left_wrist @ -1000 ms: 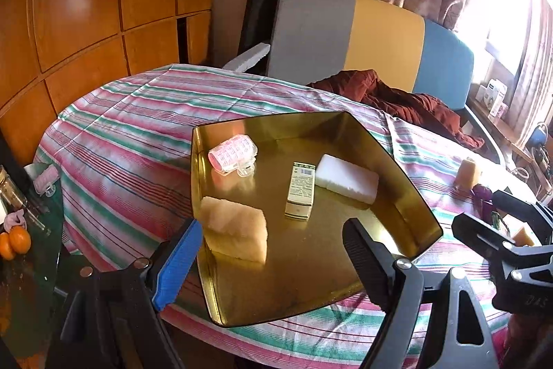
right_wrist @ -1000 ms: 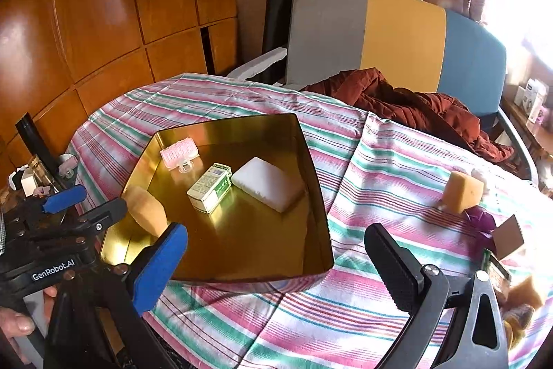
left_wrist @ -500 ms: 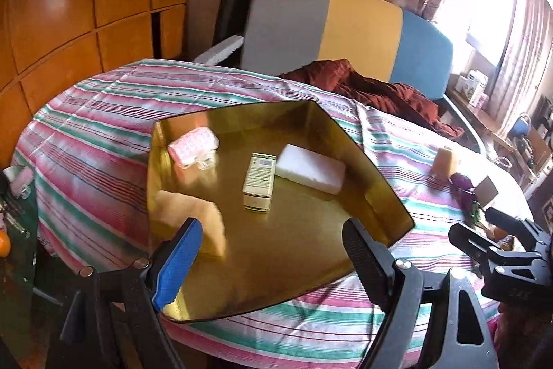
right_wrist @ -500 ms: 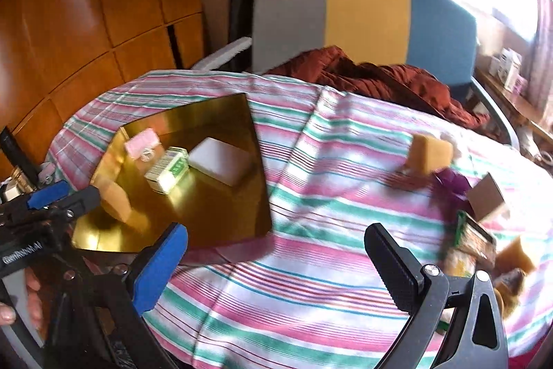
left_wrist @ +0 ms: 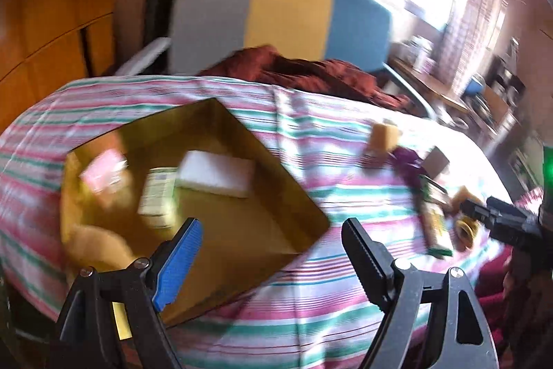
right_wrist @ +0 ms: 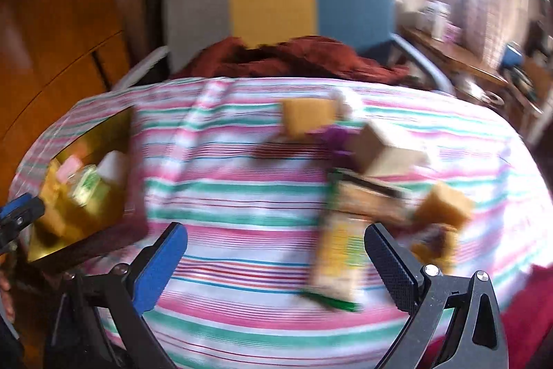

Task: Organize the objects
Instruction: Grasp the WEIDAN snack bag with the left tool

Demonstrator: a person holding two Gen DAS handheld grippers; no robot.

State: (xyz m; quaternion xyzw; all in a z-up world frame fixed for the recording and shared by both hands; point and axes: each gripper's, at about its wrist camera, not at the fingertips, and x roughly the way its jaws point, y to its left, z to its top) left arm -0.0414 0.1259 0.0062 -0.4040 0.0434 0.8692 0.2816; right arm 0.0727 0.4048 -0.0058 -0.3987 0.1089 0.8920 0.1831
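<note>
A striped tablecloth (right_wrist: 242, 196) carries a gold tray (left_wrist: 287, 196) and scattered sponges (right_wrist: 306, 120).

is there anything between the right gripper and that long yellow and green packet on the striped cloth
Nothing visible does. The right gripper hangs open above bare striped cloth, and the yellow and green packet lies just inside its black finger, with other loose items behind it. The picture is motion-blurred.

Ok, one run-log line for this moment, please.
phase: reaching for loose items | left gripper: open, empty | right gripper: open, empty, over snack packet | gold tray: white sponge inside
</note>
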